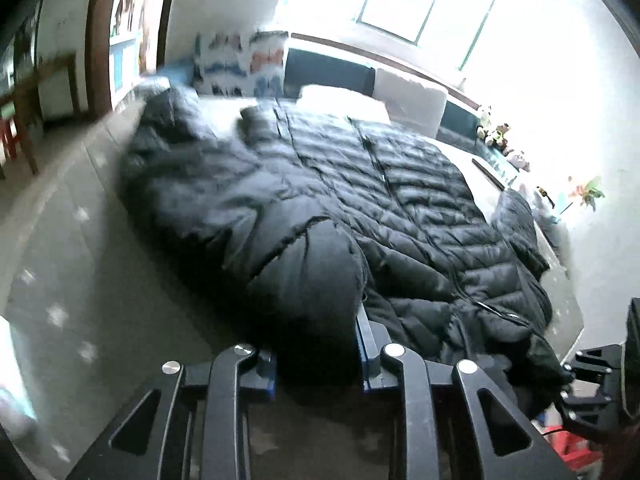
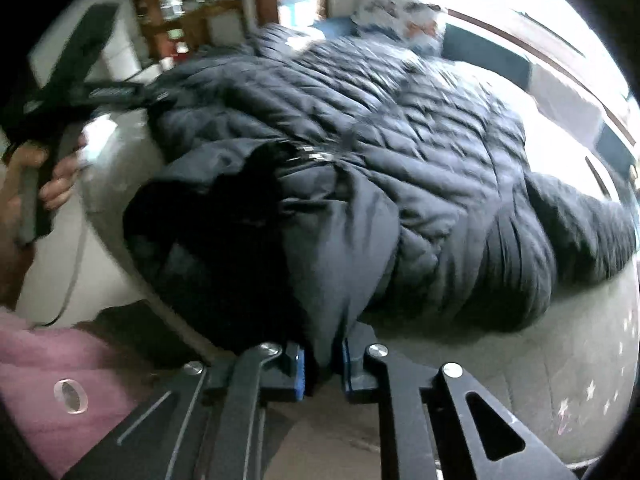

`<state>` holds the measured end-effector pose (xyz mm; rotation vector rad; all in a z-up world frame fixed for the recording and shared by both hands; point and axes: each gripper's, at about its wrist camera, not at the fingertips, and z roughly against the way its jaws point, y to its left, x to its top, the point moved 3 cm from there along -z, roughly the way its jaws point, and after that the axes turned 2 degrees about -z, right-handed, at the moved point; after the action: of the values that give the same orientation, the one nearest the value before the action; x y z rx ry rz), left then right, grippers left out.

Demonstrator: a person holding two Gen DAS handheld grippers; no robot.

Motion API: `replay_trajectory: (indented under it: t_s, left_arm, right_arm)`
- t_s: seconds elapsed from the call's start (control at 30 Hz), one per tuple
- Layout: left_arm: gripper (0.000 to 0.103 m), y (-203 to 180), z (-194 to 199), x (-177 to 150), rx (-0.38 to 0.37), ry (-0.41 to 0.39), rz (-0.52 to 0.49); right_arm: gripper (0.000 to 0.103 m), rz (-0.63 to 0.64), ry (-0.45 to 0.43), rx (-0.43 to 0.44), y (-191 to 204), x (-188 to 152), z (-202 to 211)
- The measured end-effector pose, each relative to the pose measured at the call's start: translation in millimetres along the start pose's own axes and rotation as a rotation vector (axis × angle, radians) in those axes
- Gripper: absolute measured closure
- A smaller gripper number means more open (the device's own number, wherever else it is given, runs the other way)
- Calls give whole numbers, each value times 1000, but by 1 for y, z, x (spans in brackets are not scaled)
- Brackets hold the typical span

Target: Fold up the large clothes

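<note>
A large black quilted down jacket (image 1: 360,184) lies spread over the bed, front up, zipper running down its middle. My left gripper (image 1: 318,364) is shut on a thick bunched part of the jacket at its near edge. In the right wrist view the same jacket (image 2: 400,128) fills the frame. My right gripper (image 2: 323,364) is shut on a fold of the jacket's near edge, the fabric pinched between its blue pads (image 2: 299,376). The left gripper's body (image 2: 80,80) shows at the left of that view, held by a hand.
The bed (image 1: 80,272) has a grey cover with pale star marks. A white pillow (image 1: 344,104) and patterned pillows (image 1: 244,60) lie at the headboard. Small toys (image 1: 496,132) stand by the bright window. A wooden table and chairs (image 1: 24,120) stand left.
</note>
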<state>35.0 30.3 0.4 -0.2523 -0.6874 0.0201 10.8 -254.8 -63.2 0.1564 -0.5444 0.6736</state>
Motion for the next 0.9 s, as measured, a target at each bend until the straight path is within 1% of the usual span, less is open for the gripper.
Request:
replay_trajectory:
  t_s: [0.07, 0.13, 0.17, 0.2, 0.27, 0.33, 0.37, 0.4, 0.43, 0.47, 0.5, 0.53, 0.57, 0.63, 0.7, 0.77, 0.83, 0.87, 0.9]
  left_arm:
    - [73, 13, -2, -3, 21, 21, 11]
    - [73, 29, -19, -16, 18, 93, 46]
    - [71, 33, -27, -22, 16, 125, 58]
    - [67, 38, -34, -30, 29, 155, 62]
    - [61, 40, -36, -35, 39, 157, 62]
    - [60, 39, -30, -34, 20, 158, 63]
    - [59, 38, -29, -33, 19, 159, 60]
    - [55, 37, -26, -32, 22, 160, 56]
    - [52, 37, -21, -31, 31, 157, 51]
    - [45, 39, -18, -30, 37, 156, 50]
    - [39, 39, -15, -28, 50, 152, 52]
    - [36, 42, -9, -28, 63, 146, 59]
    - [33, 45, -4, -26, 66, 143, 67]
    - [32, 57, 11, -25, 63, 130, 100]
    - [32, 69, 24, -20, 60, 112, 132]
    - [32, 77, 31, -13, 77, 92, 146]
    - [32, 90, 41, -1, 105, 63, 160]
    - [32, 93, 43, 6, 111, 51, 161]
    - [32, 98, 45, 17, 118, 36, 155]
  right_arm:
    - [89, 14, 12, 52, 12, -1, -5]
    - [88, 11, 67, 93, 19, -9, -28]
    - [84, 13, 100, 94, 22, -14, -40]
    - [83, 20, 132, 84, 25, -18, -51]
    - [81, 51, 139, 80, 26, -16, -46]
    - [80, 57, 150, 123, 19, -9, -28]
    - [77, 52, 150, 146, 14, -5, -20]
    - [73, 43, 154, 170, 7, -1, -12]
    - [70, 25, 138, 183, -4, 6, 0]
    - [61, 6, 118, 181, -13, 10, 7]
    - [55, -25, 91, 174, -28, 18, 14]
    - [47, -55, 58, 156, -42, 23, 19]
    - [45, -78, 25, 125, -49, 26, 22]
    - [45, -127, -24, 51, -77, 37, 19]
    - [45, -181, -37, 16, -102, 43, 4]
    - [45, -259, -18, 25, -128, 49, -21]
    - [45, -304, 12, -16, -148, 47, -45]
    - [45, -328, 41, -36, -157, 43, -59]
    - [45, -354, 63, -31, -166, 39, -69]
